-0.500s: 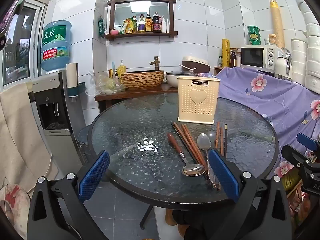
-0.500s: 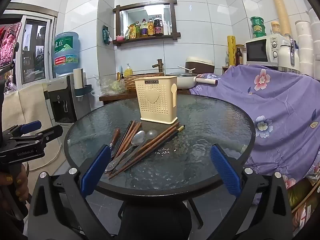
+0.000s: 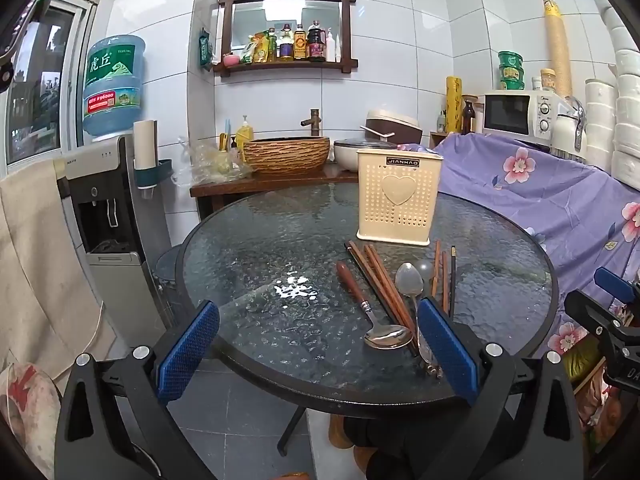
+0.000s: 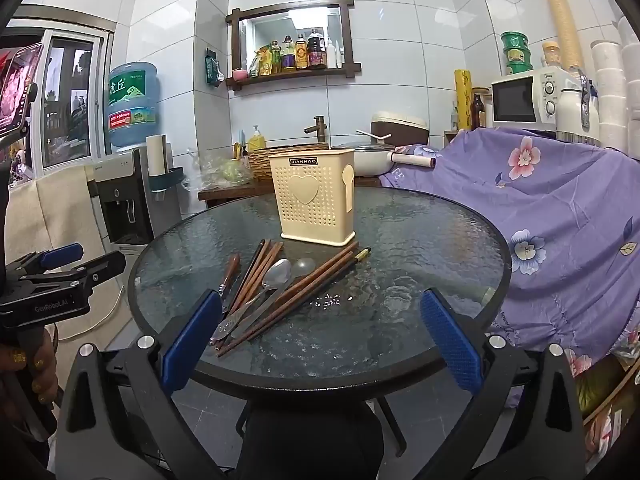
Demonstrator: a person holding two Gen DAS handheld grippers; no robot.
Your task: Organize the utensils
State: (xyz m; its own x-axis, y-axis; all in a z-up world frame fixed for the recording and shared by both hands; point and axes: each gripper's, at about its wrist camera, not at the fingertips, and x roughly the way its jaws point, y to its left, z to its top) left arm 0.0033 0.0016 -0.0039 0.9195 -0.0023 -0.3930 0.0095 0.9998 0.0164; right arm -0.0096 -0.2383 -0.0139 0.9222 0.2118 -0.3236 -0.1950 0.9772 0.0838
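Left gripper [image 3: 318,350]: jaws spread fully wide, nothing held; blue pads with a knurled, diamond-grid texture on black frames. Right gripper [image 4: 320,338]: likewise wide open and empty, same textured blue pads.

Round table [image 3: 248,240] of dark, pebbled glass with a black rim lies ahead of both jaw pairs. Cream plastic utensil holder [image 3: 399,202], rectangular, perforated with small holes and bearing a raised heart, stands upright beyond the jaws, ahead of the left gripper's right pad and ahead of the right gripper's left pad.

Utensils lie loose on the glass between holder and jaws. Wooden-handled metal spoon [image 3: 370,308], bowl nearest the left gripper, sits just inside its right pad. All-metal spoon [image 4: 276,276] lies with its handle end close to the right gripper's left pad. Brown wooden chopsticks [image 4: 304,292], slender and straight, fan out in crossing bundles beside both spoons.
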